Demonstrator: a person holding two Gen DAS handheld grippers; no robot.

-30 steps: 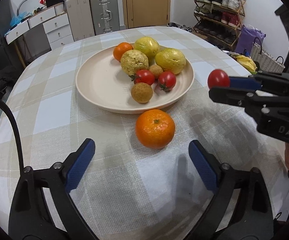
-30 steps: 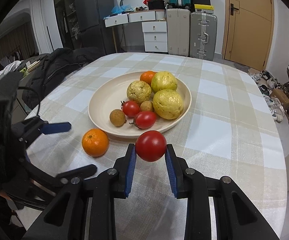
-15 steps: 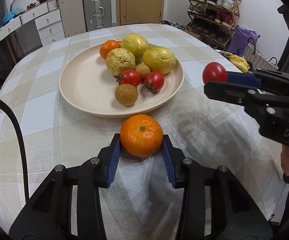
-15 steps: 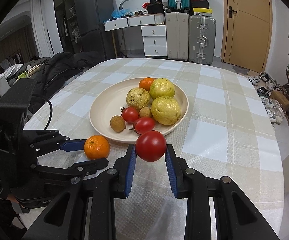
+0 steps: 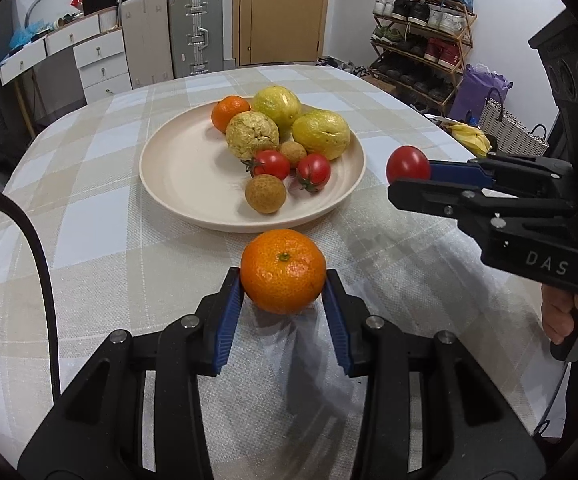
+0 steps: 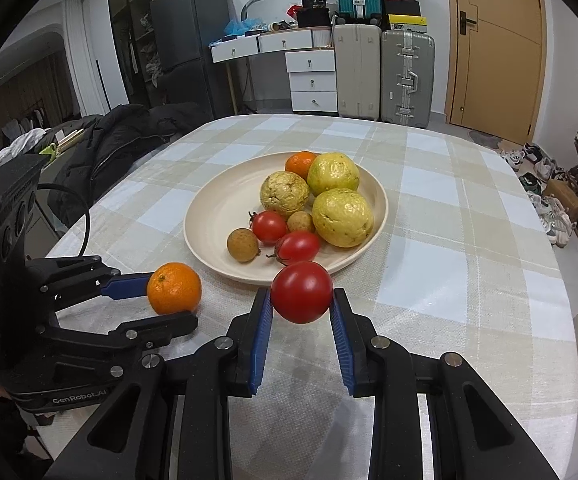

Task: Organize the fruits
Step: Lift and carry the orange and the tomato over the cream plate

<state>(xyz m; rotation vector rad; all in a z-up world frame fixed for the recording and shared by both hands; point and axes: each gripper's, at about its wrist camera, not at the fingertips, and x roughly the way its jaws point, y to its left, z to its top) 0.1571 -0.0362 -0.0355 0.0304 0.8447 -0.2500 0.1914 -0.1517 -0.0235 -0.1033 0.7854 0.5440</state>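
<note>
- The plate (image 5: 177,184) sits on a table (image 5: 89,216) covered with a checked cloth; every place below is given from this plate.
- The left gripper (image 5: 283,286) has just been closing, and its blue pads now press on both sides of an orange (image 5: 283,271), just beside the plate's near rim as the left wrist view shows it.
- Whether that orange rests on the cloth or is raised off it, I cannot tell.
- The right gripper (image 6: 301,298) is clamped on a red tomato (image 6: 301,291), held above the cloth just outside the plate's rim, on the side where the shoe rack (image 5: 421,36) stands.
- A hand (image 5: 569,312) grips the handle of the right gripper at the right edge of the left wrist view.
- On the plate, three yellow-green fruits (image 5: 321,134) are grouped toward the far side, with a second orange (image 5: 231,112) behind them at the far rim.
- In front of them lie two small tomatoes (image 5: 271,164) with green stems and two small brown fruits (image 5: 265,193), one of the brown fruits nearest the held orange.
- The half of the plate away from the shoe rack is bare.
- Beyond the plate, past the far table edge, stand suitcases (image 5: 197,32), white drawers (image 5: 101,60) and a wooden door (image 5: 281,8).
</note>
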